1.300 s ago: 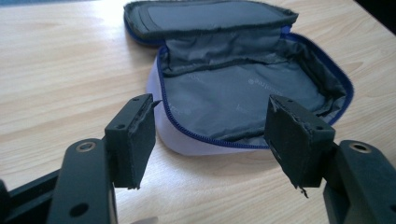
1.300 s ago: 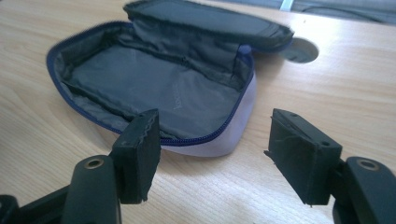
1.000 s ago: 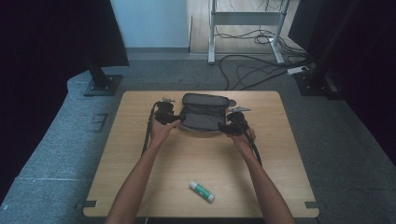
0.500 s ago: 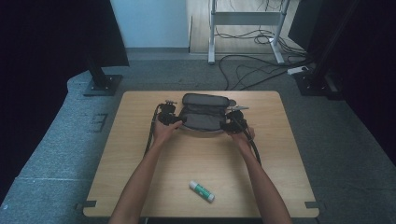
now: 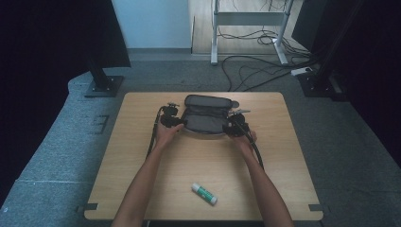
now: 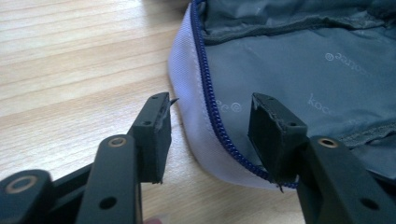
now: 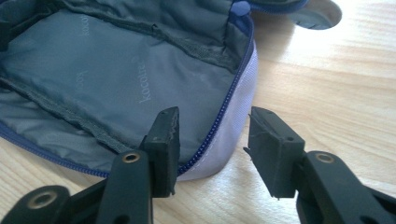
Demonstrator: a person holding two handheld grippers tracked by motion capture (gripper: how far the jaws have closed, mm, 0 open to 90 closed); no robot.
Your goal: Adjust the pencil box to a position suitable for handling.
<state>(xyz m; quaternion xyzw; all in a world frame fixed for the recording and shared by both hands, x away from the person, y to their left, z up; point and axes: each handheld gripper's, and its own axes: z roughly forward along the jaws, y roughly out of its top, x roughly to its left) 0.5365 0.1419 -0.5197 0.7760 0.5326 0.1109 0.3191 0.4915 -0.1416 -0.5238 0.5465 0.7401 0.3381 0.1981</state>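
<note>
Between open tongs, unzipped pouch.

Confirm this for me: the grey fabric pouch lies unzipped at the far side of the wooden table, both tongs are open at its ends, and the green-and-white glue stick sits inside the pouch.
One thing is wrong. The high view shows the green-and-white glue stick lying on the bare wooden table near the person's edge, well apart from the unzipped grey fabric pouch. The rest holds: the left tongs and right tongs are open at its ends.
</note>
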